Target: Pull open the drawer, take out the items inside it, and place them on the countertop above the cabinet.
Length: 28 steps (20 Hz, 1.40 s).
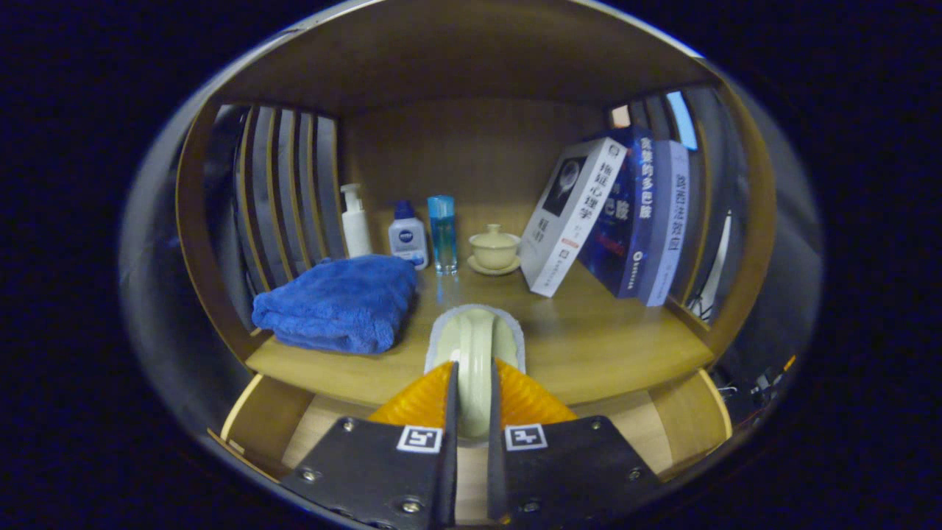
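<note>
Holding a pale green dish (475,353) edge-on, the gripper (471,383) sat low in the centre of the gripper view, its two fingers closed to a narrow gap and both pressing the dish's faces. What kind of dish it was could not be told from its rim alone. It hung over the front edge of the countertop (589,346), above a small light mat (515,331) lying there, and whether it touched the mat could not be told. Below the fingers the open drawer (684,419) showed bare wooden walls and floor at lower left and lower right, with no other item visible in the parts that showed.

By that layout the step in hand looked like the placing one: the item was out of the drawer and over the countertop. The next move probably called for lowering the dish onto the mat or wood, then spreading the fingers without letting it roll or tip.

Left of centre lay a folded blue towel (338,302). Behind it stood a white pump bottle (356,221), a small white bottle (408,235) with a blue logo too small to read, and a clear blue bottle (442,232). A lidded cup on a saucer (494,249) stood mid-frame. At upper right leaned three books (618,213) with Chinese spine titles
</note>
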{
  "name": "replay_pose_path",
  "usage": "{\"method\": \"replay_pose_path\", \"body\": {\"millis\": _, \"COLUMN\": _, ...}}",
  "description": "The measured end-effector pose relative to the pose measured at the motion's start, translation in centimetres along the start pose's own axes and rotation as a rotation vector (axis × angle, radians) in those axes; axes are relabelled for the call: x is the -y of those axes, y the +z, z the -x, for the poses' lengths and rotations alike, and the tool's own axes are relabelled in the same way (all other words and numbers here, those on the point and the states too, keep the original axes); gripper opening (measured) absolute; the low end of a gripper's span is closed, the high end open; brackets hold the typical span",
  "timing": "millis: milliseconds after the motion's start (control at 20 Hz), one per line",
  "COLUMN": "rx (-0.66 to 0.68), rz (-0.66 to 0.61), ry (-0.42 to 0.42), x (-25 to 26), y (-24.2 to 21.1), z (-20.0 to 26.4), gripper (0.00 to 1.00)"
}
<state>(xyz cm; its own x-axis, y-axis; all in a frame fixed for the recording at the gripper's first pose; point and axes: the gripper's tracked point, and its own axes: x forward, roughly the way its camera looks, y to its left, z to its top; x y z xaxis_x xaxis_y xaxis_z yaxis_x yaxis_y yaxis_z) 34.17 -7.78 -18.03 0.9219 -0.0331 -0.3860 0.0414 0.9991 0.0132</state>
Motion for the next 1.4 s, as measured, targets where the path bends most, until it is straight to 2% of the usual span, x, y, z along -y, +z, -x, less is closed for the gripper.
{"method": "replay_pose_path", "body": {"millis": 50, "rx": -0.027, "rz": -0.017, "ry": 0.002, "x": 0.3, "y": -0.4, "z": -1.4, "gripper": 0.17}}
{"method": "replay_pose_path", "body": {"millis": 150, "rx": -0.024, "rz": -0.071, "ry": 0.001, "x": 0.2, "y": 0.2, "z": -2.9, "gripper": 0.17}}
{"method": "replay_pose_path", "body": {"millis": 400, "rx": 0.014, "rz": -0.117, "ry": 0.022, "x": 0.2, "y": 1.2, "z": -6.0, "gripper": 0.17}}
{"method": "replay_pose_path", "body": {"millis": 650, "rx": 0.019, "rz": -0.246, "ry": 0.048, "x": 0.2, "y": 1.6, "z": -7.6, "gripper": 0.17}}
{"method": "replay_pose_path", "body": {"millis": 800, "rx": 0.019, "rz": -0.254, "ry": 0.041, "x": 0.6, "y": 1.8, "z": -7.6, "gripper": 0.17}}
{"method": "replay_pose_path", "body": {"millis": 850, "rx": 0.024, "rz": -0.25, "ry": 0.024, "x": 0.9, "y": 2.1, "z": -7.3, "gripper": 0.31}}
{"method": "replay_pose_path", "body": {"millis": 950, "rx": 0.012, "rz": -0.265, "ry": 0.049, "x": 0.4, "y": 1.8, "z": -6.6, "gripper": 0.59}}
{"method": "replay_pose_path", "body": {"millis": 1100, "rx": -0.007, "rz": -0.221, "ry": -0.029, "x": 2.1, "y": 1.0, "z": -5.5, "gripper": 1.0}}
{"method": "replay_pose_path", "body": {"millis": 1400, "rx": 0.082, "rz": -0.2, "ry": -0.018, "x": 2.4, "y": 3.8, "z": 1.7, "gripper": 1.0}}
